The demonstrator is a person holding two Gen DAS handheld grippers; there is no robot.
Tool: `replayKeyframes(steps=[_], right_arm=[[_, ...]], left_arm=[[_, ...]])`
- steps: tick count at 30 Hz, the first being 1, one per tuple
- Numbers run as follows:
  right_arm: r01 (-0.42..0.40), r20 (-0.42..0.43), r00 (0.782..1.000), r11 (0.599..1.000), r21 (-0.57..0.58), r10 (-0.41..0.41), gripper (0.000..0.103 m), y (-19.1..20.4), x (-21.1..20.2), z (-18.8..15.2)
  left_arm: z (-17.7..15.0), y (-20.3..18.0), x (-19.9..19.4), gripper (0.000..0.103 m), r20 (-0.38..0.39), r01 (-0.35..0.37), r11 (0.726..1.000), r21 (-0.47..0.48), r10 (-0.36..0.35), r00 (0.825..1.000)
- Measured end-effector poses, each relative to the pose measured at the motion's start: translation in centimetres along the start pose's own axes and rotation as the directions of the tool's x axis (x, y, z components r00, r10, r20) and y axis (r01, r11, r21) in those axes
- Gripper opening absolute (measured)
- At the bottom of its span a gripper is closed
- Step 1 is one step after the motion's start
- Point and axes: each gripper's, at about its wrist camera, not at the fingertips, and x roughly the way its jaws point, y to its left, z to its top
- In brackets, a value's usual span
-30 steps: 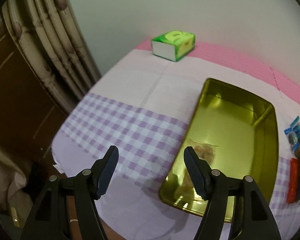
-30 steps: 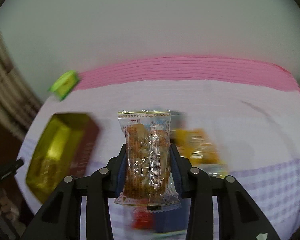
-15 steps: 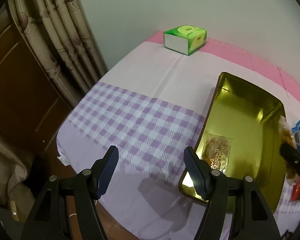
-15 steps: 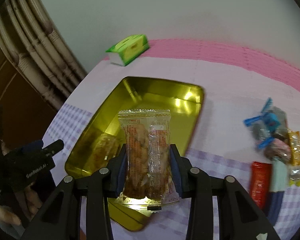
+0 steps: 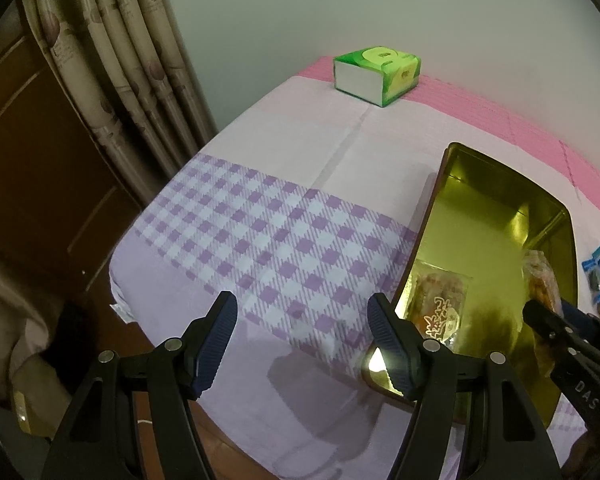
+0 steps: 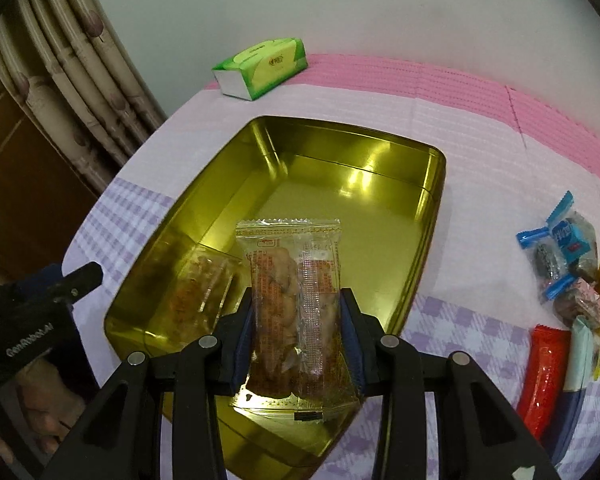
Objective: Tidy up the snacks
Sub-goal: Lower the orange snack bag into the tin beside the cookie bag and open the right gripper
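While the right tongs are hanging over the near end of the gold tin, they are clamping a clear snack packet upright between both pads, its crimped top edge pointing away from the camera and its lower seal hanging below the jaws. Inside the tin, a second clear packet of the same kind is lying flat on the bottom near the left wall, just beside the held one as the right wrist view shows it. The tin is sitting on a counter covered by a cloth that is lilac-checked at the near side, plain pale in the middle and pink along the far edge. The left tongs are standing wide apart with nothing between their ribbed pads, hovering above the checked cloth just left of the tin's near corner. A green tissue box is resting at the far corner of the counter, well apart from the tin. To the right of the tin, a loose cluster of wrapped sweets is lying on the cloth, with a red bar and a pale blue packet just beside them, nearer the camera. Beige curtains are hanging at the left of the counter.
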Motion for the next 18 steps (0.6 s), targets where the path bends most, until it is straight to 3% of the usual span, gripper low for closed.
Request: replayKeyframes(steps=[3,8,18], right_arm=[[0.023,-0.012,1.000,1.000,-0.003,-0.023,0.035,-0.26,0.38,0.05],[0.062,-0.013,0.998,0.998,-0.027,-0.063,0.023,-0.59,0.64,0.09],[0.066,-0.013,0.998,0.997,-0.037,-0.066,0.023,-0.82,0.59,0.08]], left_arm=[[-0.03,-0.01,0.02,0.068,-0.002,0.015,1.000,-0.006,-0.015,1.000],[-0.03,-0.14,0.13,0.068,-0.009,0.030,1.000,-0.007,-0.030,1.000],[-0.04,-0.24,0.34,0.068,-0.024,0.019,1.000,-0.003,-0.019,1.000]])
